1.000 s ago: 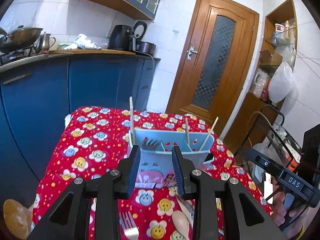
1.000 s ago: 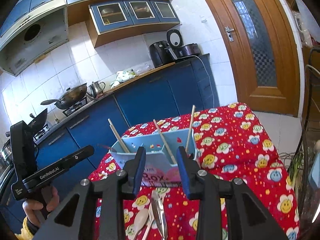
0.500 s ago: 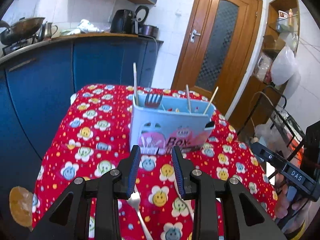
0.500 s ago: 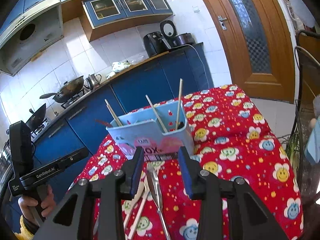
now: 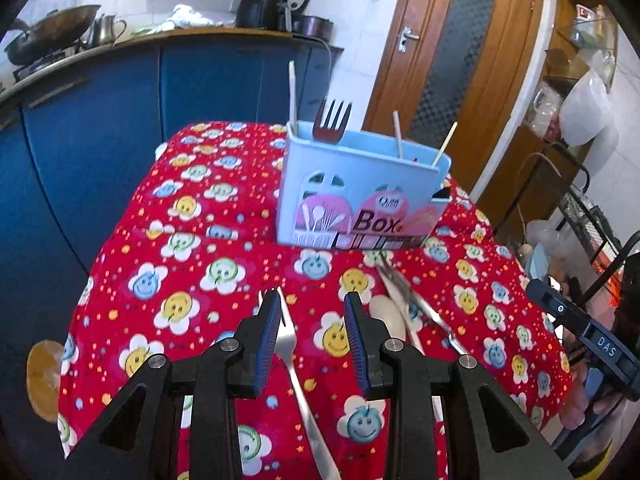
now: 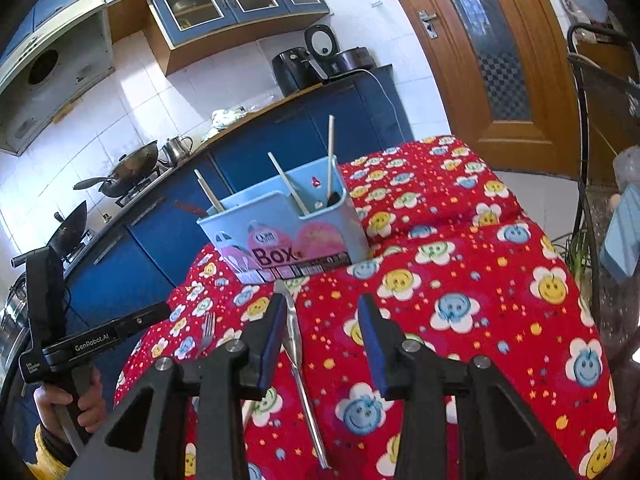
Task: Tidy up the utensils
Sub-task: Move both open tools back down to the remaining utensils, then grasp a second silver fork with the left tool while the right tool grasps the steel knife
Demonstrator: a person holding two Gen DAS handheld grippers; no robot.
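A light blue utensil box (image 5: 360,196) stands on the red flowered tablecloth (image 5: 192,240); it also shows in the right wrist view (image 6: 288,232). It holds a fork (image 5: 332,118) and several chopsticks (image 5: 397,134). My left gripper (image 5: 312,310) is open and empty above a loose silver fork (image 5: 292,356) on the cloth. A pale spoon (image 5: 386,314) and a metal utensil (image 5: 416,308) lie to its right. My right gripper (image 6: 322,316) is open and empty above a metal utensil (image 6: 298,352); a fork (image 6: 206,330) lies to its left.
Blue kitchen cabinets (image 5: 92,120) with a wok and kettle stand behind and left of the table. A wooden door (image 5: 444,64) is behind. A wire rack (image 5: 580,208) and shelves stand to the right. The table's edges drop off left and right.
Both grippers have pulled back and up from the utensil box. The loose utensils on the cloth in front of the box have come into view under the fingers.
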